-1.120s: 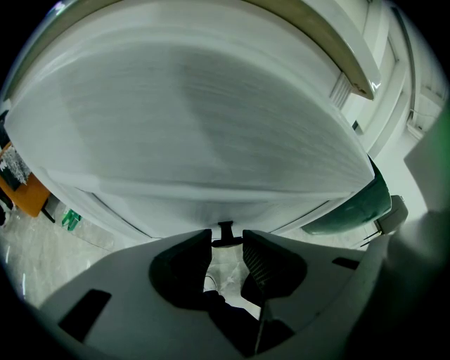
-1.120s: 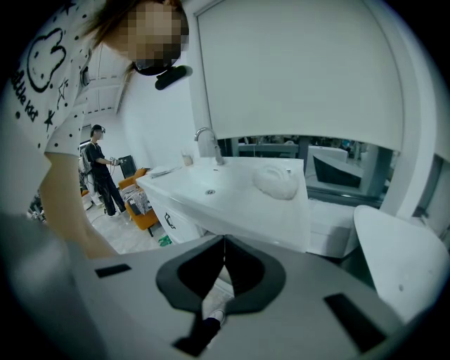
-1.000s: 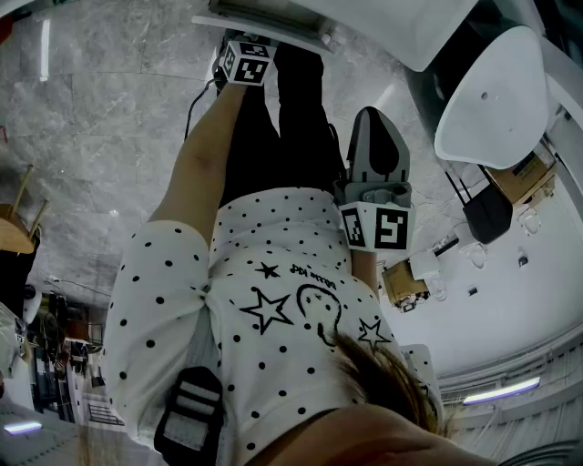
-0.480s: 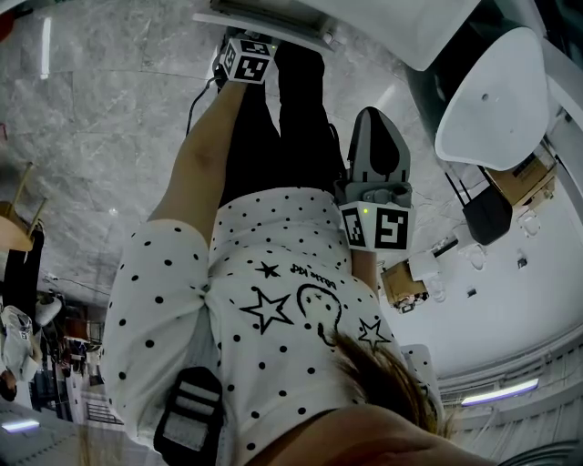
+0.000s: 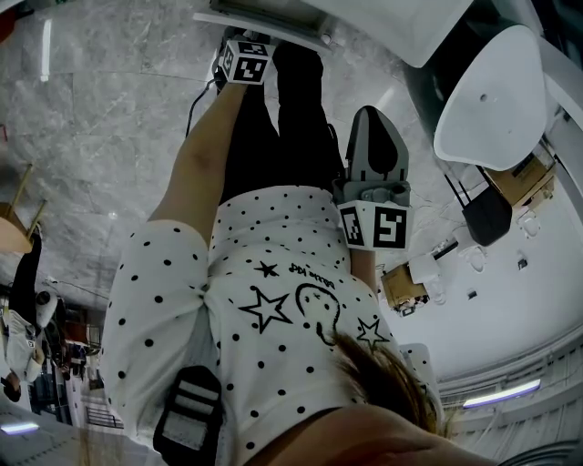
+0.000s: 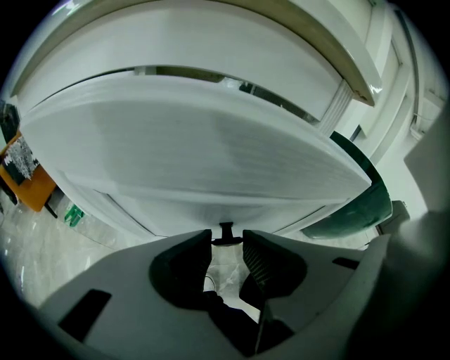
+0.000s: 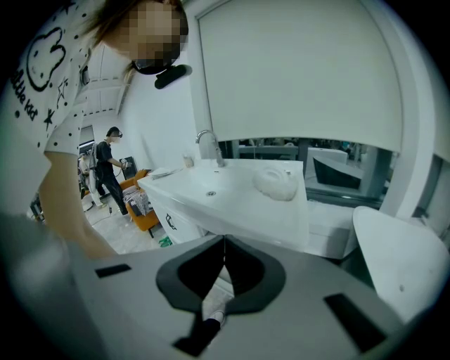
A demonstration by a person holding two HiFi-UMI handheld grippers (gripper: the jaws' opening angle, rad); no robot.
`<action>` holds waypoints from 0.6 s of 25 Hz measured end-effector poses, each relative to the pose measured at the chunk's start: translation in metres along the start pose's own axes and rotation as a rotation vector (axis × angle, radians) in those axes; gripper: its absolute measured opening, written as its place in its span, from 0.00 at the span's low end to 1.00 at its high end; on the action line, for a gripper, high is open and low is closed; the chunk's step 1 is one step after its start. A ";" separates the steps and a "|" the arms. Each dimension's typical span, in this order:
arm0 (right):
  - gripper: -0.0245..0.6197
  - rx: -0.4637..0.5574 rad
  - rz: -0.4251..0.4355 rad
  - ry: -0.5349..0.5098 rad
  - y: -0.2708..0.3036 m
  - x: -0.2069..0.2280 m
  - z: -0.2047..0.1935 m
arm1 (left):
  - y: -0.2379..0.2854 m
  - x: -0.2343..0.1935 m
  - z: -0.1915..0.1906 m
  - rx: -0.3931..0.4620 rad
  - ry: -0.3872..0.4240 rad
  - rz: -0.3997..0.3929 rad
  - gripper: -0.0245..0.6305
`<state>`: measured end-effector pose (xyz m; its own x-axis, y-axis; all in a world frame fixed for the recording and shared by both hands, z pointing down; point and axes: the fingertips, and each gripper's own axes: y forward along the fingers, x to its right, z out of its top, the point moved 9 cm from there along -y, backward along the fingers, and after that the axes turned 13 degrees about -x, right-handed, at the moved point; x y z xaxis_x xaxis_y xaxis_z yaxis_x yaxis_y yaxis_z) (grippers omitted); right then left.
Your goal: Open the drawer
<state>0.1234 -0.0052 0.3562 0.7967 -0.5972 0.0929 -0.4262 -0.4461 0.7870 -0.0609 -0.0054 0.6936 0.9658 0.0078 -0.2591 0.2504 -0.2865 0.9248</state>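
A white drawer front (image 6: 204,151) fills the left gripper view. Its small black handle (image 6: 226,229) sits in the narrow gap between the tips of my left gripper (image 6: 226,242), which is open; I see no pad pressing on it. In the head view only that gripper's marker cube (image 5: 246,62) shows, at the end of an outstretched arm against the white cabinet edge (image 5: 273,23). My right gripper (image 5: 375,118) hangs in front of the person's legs, shut with nothing in it; its tips meet (image 7: 223,242).
A white washbasin counter (image 7: 232,197) with a tap (image 7: 205,137) stands ahead of the right gripper. A white chair (image 5: 496,96) is at the right and a cardboard box (image 5: 401,284) lies below it. Another person (image 7: 111,165) stands far off on the marble floor (image 5: 91,136).
Neither gripper has moved and the jaws stand as before. Only a distant person at the left edge of the head view has shifted upward.
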 end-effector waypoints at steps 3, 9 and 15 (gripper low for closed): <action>0.06 0.007 0.000 0.002 -0.002 0.001 0.000 | -0.005 0.002 -0.001 0.013 -0.012 0.003 0.24; 0.06 0.022 0.003 0.004 -0.004 -0.001 0.001 | -0.011 0.002 -0.002 0.015 -0.013 0.001 0.23; 0.06 0.033 -0.002 0.011 -0.008 -0.001 0.003 | -0.018 0.002 -0.002 0.014 -0.019 0.000 0.23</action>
<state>0.1247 -0.0031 0.3485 0.8020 -0.5892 0.0984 -0.4386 -0.4690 0.7666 -0.0632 0.0019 0.6775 0.9644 -0.0103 -0.2643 0.2492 -0.2996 0.9209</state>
